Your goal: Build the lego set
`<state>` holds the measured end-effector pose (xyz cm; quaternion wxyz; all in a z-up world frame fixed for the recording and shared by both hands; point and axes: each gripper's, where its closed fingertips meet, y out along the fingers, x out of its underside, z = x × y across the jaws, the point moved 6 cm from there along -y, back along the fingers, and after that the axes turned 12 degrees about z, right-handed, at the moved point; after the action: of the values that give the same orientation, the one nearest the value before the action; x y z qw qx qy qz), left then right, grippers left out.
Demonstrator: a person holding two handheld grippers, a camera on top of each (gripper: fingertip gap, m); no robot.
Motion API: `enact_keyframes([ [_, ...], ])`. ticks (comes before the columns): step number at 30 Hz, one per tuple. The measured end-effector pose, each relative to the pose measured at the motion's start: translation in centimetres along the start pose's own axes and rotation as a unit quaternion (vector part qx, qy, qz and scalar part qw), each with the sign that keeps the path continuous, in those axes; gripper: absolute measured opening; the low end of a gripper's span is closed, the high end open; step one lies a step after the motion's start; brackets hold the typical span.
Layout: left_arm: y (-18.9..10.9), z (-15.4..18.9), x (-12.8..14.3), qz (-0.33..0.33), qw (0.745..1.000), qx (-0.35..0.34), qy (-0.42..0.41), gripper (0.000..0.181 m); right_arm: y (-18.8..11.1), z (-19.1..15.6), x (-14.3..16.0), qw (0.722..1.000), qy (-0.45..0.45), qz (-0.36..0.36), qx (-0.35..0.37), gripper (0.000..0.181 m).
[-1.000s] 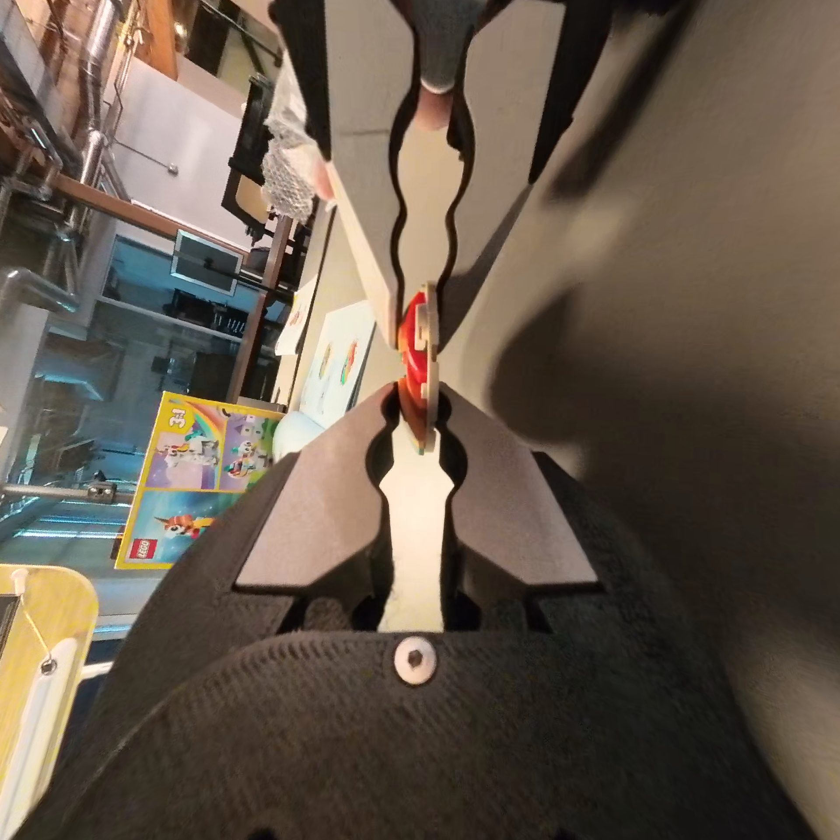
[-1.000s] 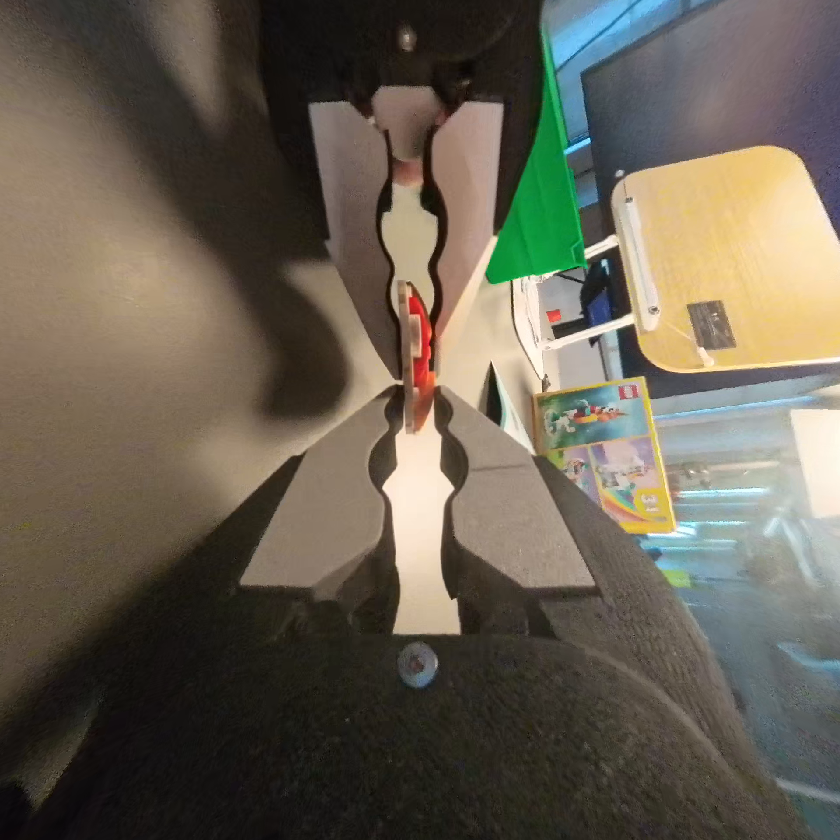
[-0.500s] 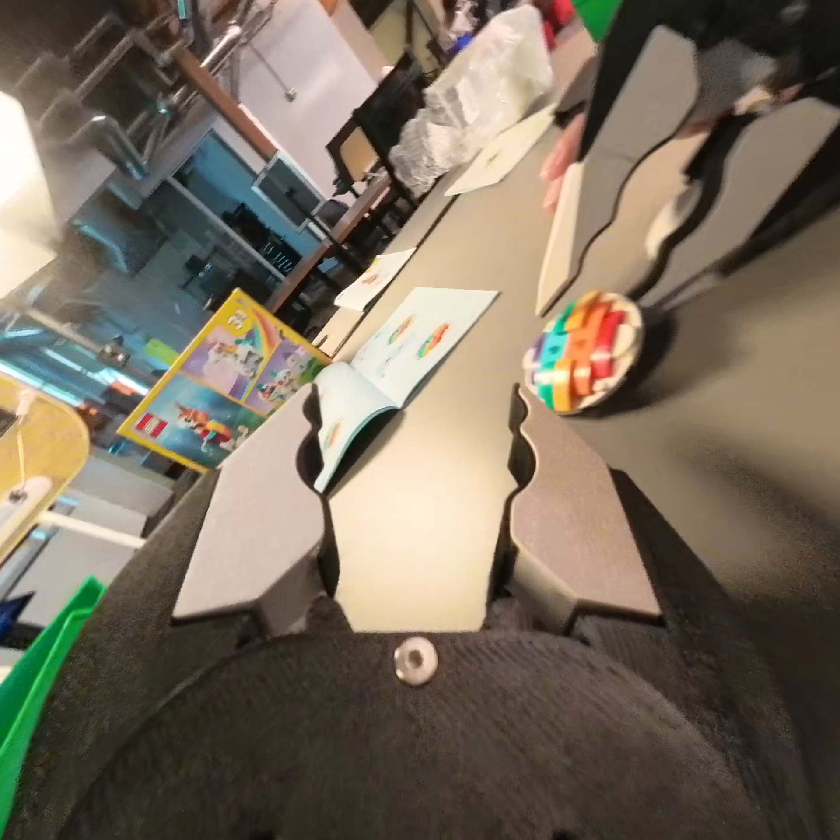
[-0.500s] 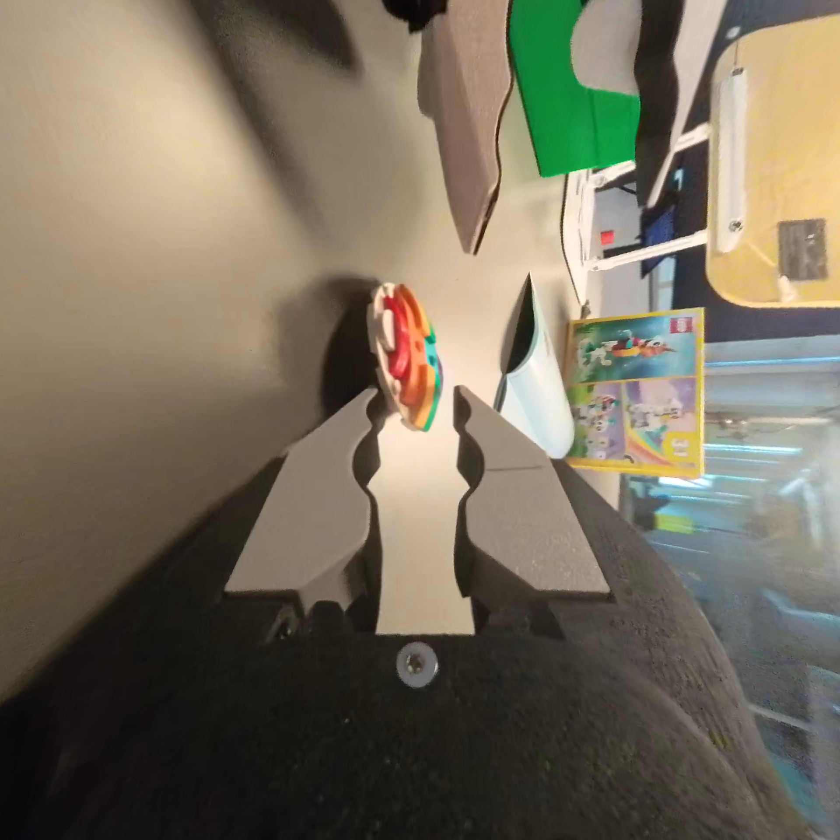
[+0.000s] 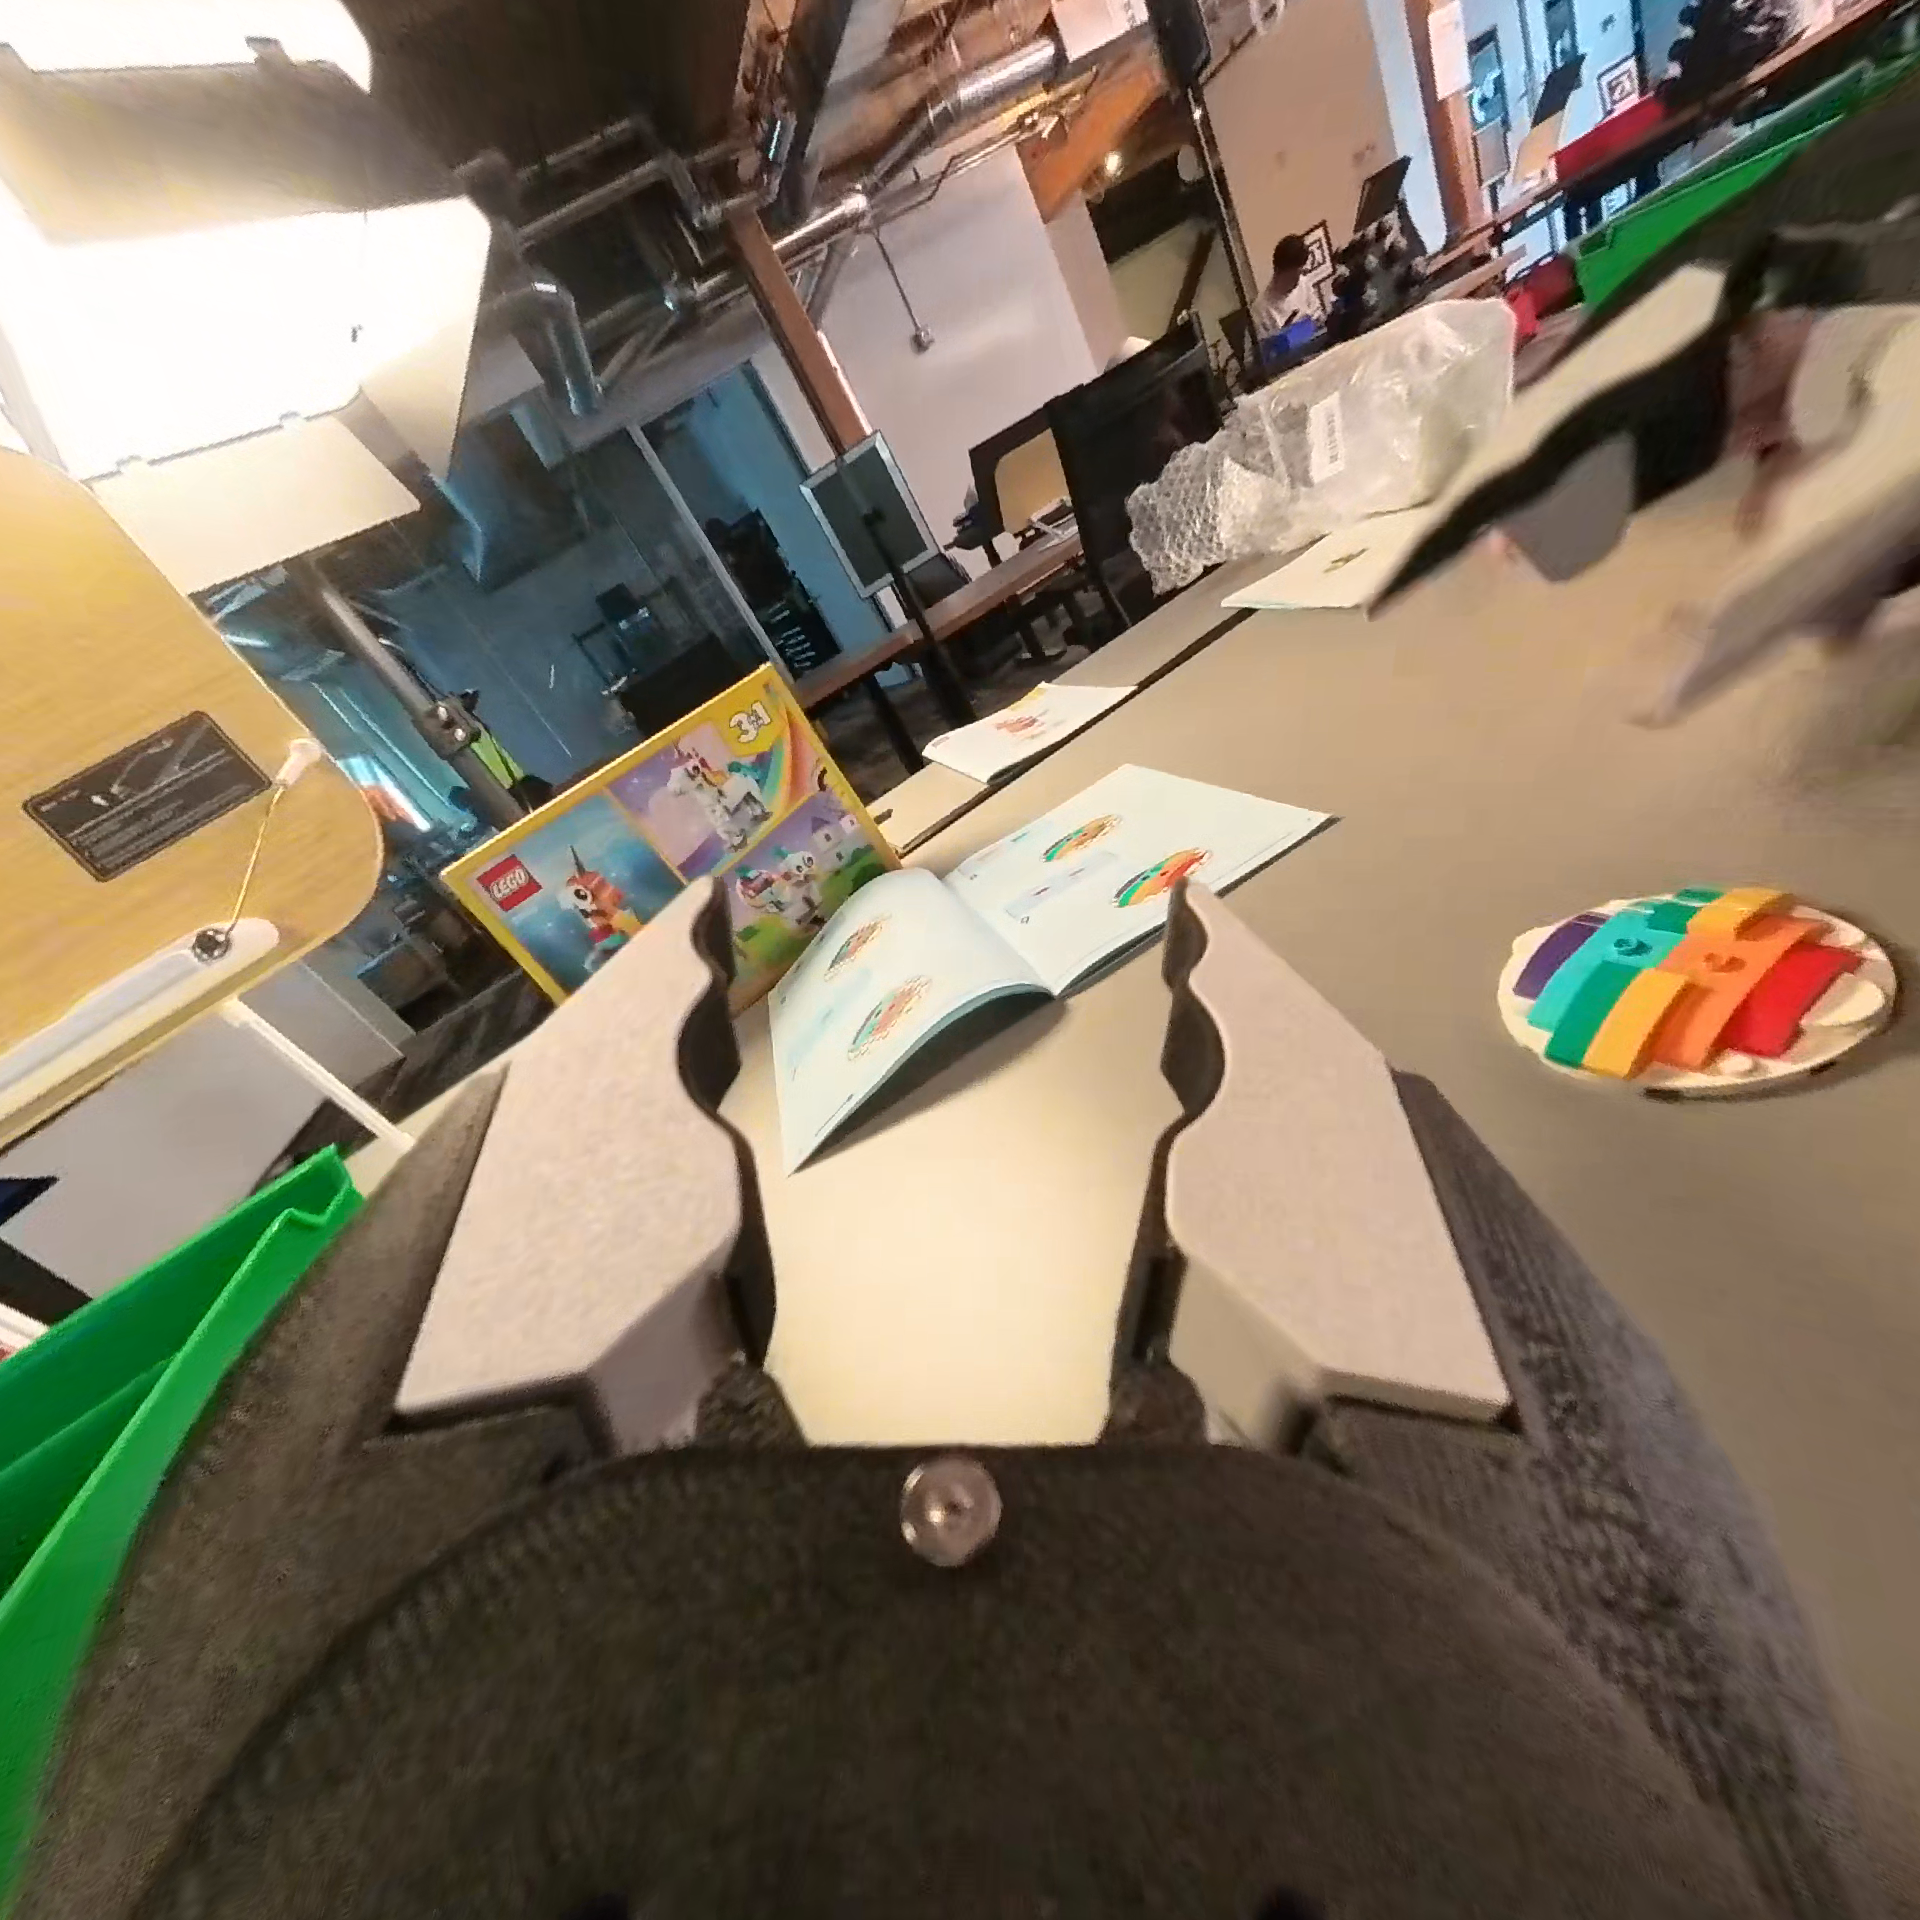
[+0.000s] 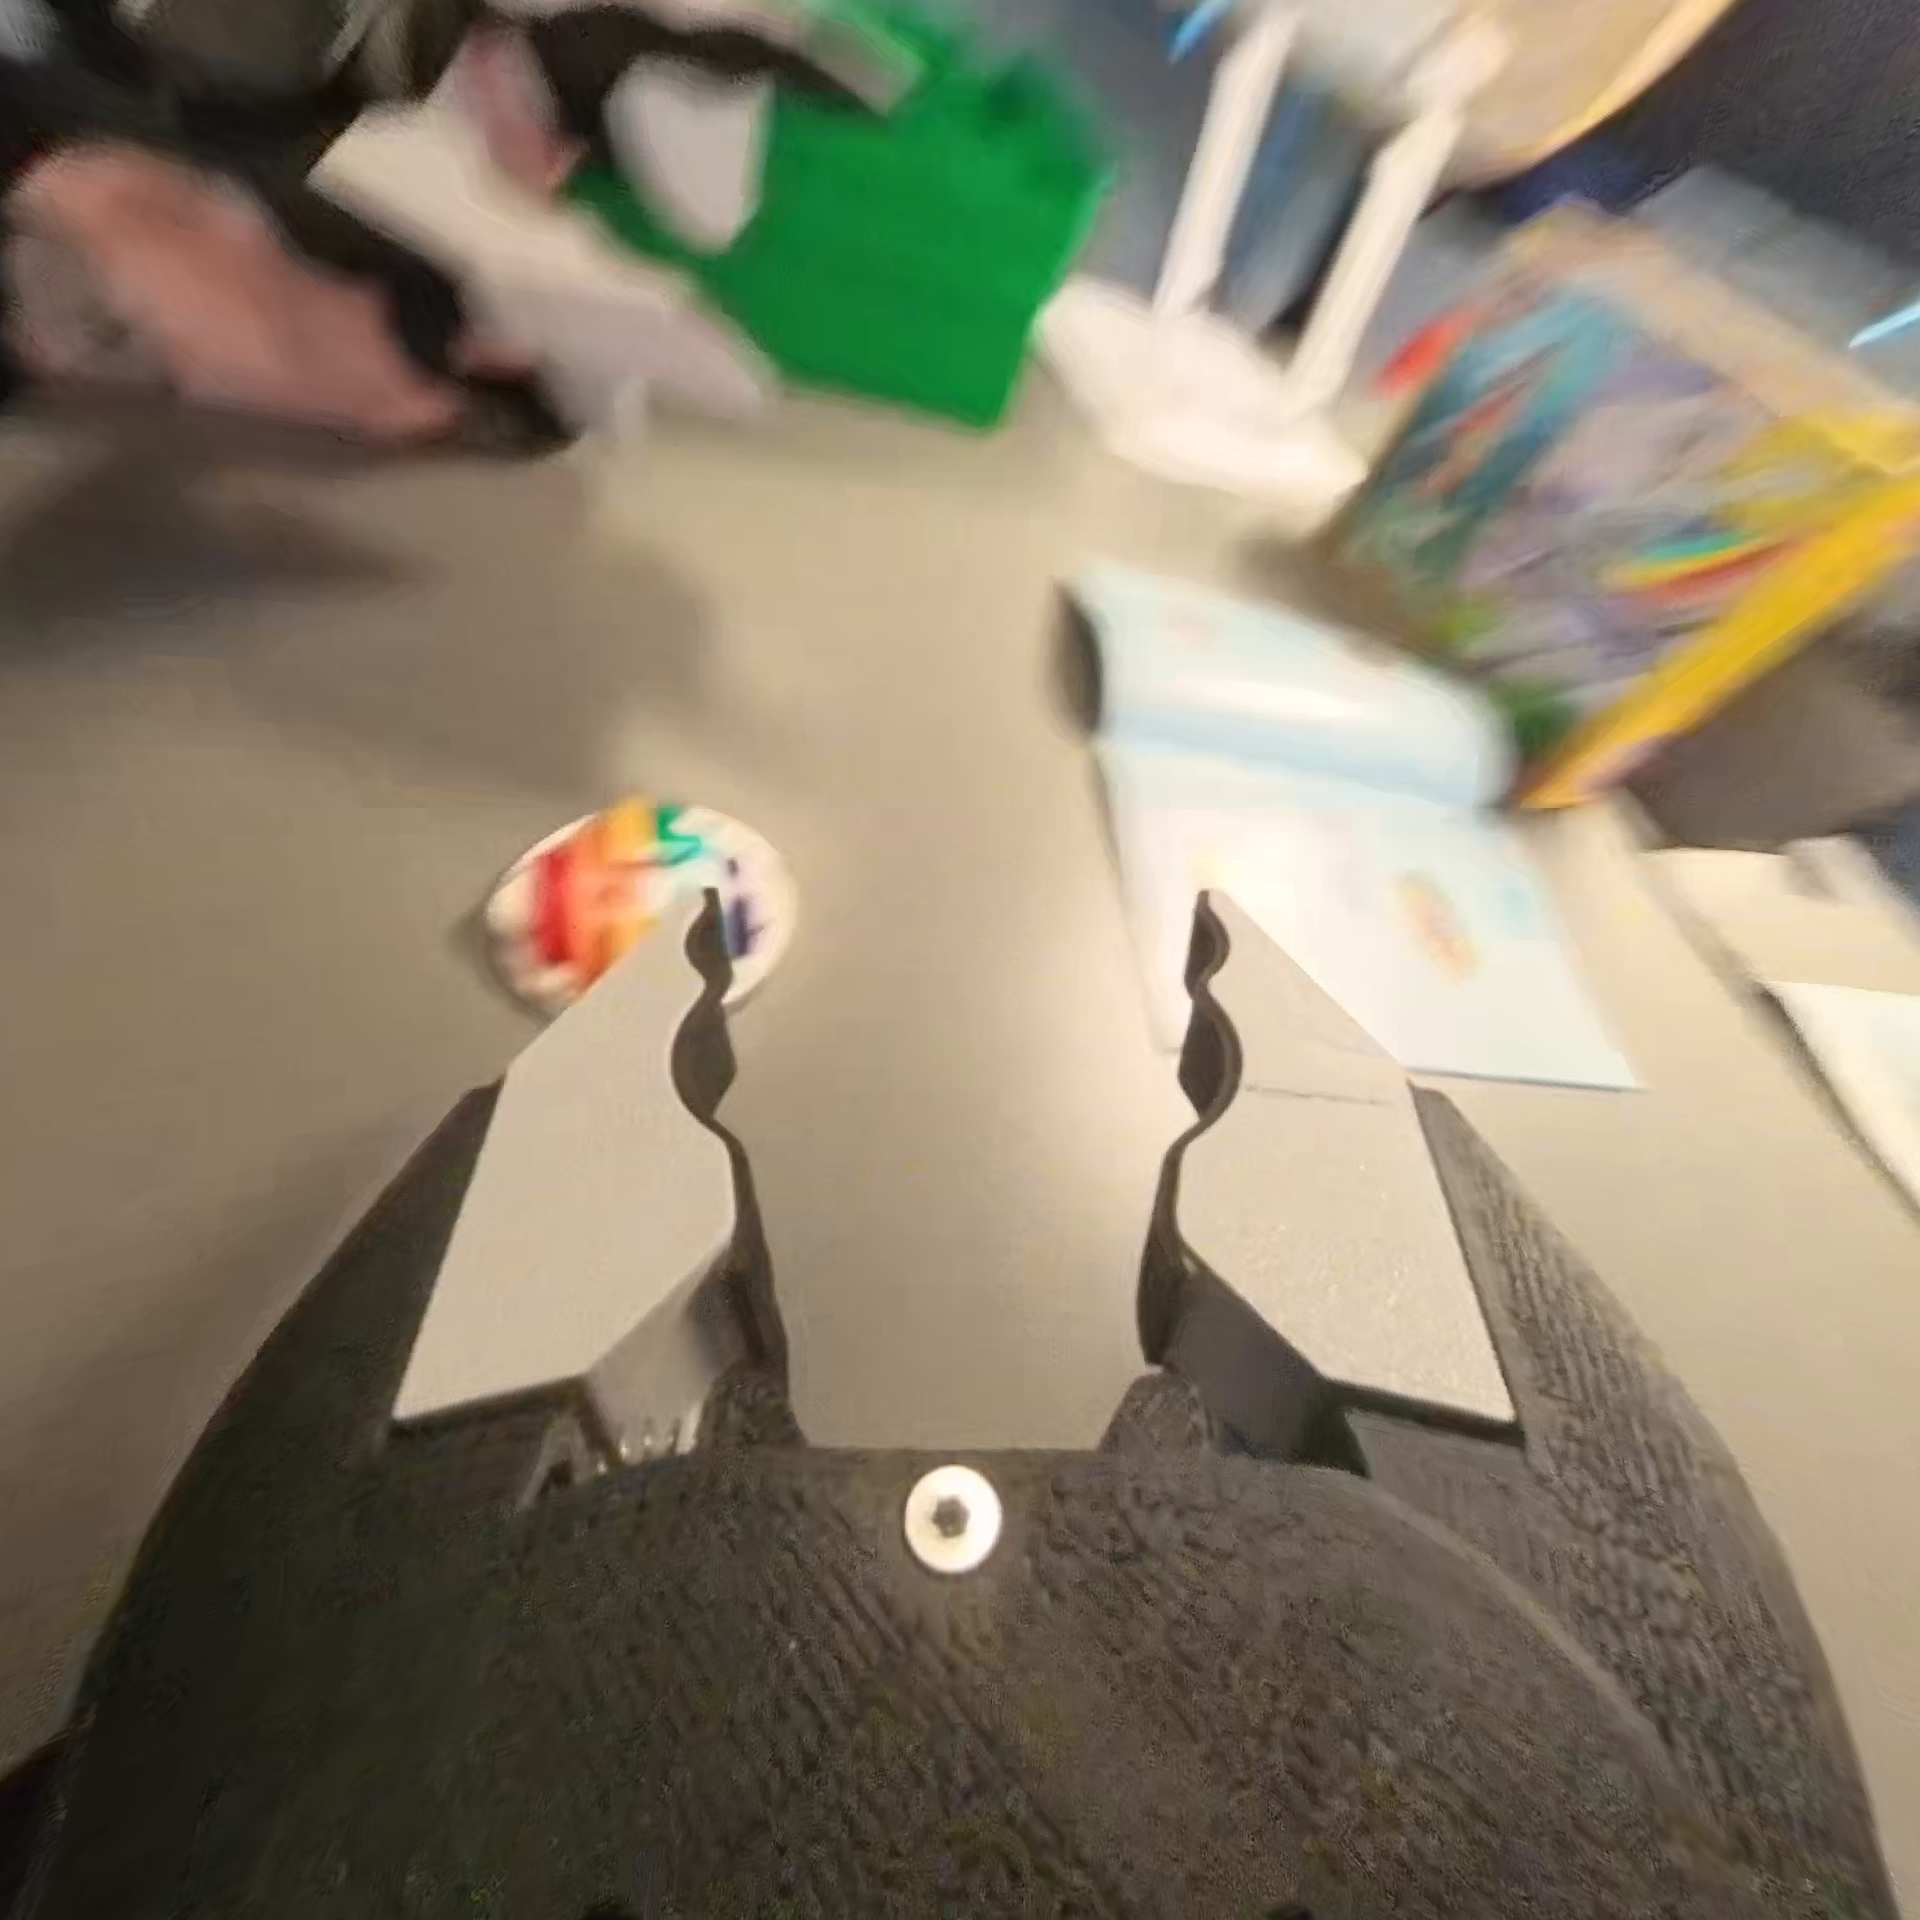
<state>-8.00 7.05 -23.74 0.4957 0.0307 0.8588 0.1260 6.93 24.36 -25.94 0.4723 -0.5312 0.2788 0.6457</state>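
The round rainbow lego disc (image 5: 1694, 1003) lies flat on the grey surface (image 5: 1455, 831), free of both tools. It looks light, stiff and thin, with pressed-on bricks that could pop loose, so its rim is probably the safest hold. The left gripper (image 5: 940, 904) stands wide open and empty, the disc well to its right. The right gripper (image 6: 954, 904), equally spread and empty, has it just beyond its left jaw.

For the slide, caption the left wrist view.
Open left gripper faces an open instruction booklet; round white plate of rainbow bricks rests on grey table.
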Motion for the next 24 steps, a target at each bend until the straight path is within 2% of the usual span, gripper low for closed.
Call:
enact_keyframes([
  [1,0.0,0.2,-0.1,0.002,1.000,0.003,0.005,0.082,-0.4,1.4,-0.4,0.997,-0.012,0.052,0.065,0.080],
  [3,0.2,0.6,-0.3,0.008,1.000,0.012,0.015,0.082,-1.8,3.8,-1.4,0.971,-0.053,0.120,0.198,0.068],
  [6,0.8,2.6,-0.3,0.003,0.997,0.072,-0.002,0.068,-3.4,6.4,-1.6,0.928,-0.124,0.115,0.331,0.050],
  [8,1.6,4.8,-0.2,-0.022,0.991,0.128,-0.005,0.071,-3.2,8.2,-0.4,0.910,-0.149,0.083,0.379,0.042],
  [12,4.3,7.0,-0.1,-0.008,0.981,0.180,0.076,0.067,-1.9,11.2,0.7,0.897,-0.158,0.042,0.411,0.035],
  [14,6.9,6.7,0.5,-0.008,0.981,0.183,0.070,0.067,-1.3,12.3,1.1,0.890,-0.193,0.018,0.413,0.030],
  [16,9.5,7.1,2.3,-0.060,0.970,0.232,0.030,0.078,-0.5,13.5,2.0,0.889,-0.203,-0.014,0.411,0.031],
  [18,11.3,8.4,4.3,-0.135,0.942,0.308,0.001,0.089,0.1,14.3,2.3,0.899,-0.190,-0.021,0.394,0.033],
  [19,12.2,8.4,4.3,-0.132,0.934,0.331,-0.011,0.088,0.2,14.6,2.2,0.898,-0.197,-0.012,0.394,0.033],
  [20,12.7,8.4,4.1,-0.121,0.924,0.363,-0.018,0.079,0.2,14.8,2.1,0.897,-0.205,-0.005,0.391,0.030],
  [22,13.7,8.1,3.8,-0.122,0.893,0.431,-0.039,0.069,0.3,15.4,2.4,0.898,-0.205,-0.011,0.389,0.029],
  [24,15.2,7.2,3.9,-0.128,0.877,0.460,-0.046,0.057,0.4,15.8,2.5,0.900,-0.199,-0.008,0.388,0.028],
])
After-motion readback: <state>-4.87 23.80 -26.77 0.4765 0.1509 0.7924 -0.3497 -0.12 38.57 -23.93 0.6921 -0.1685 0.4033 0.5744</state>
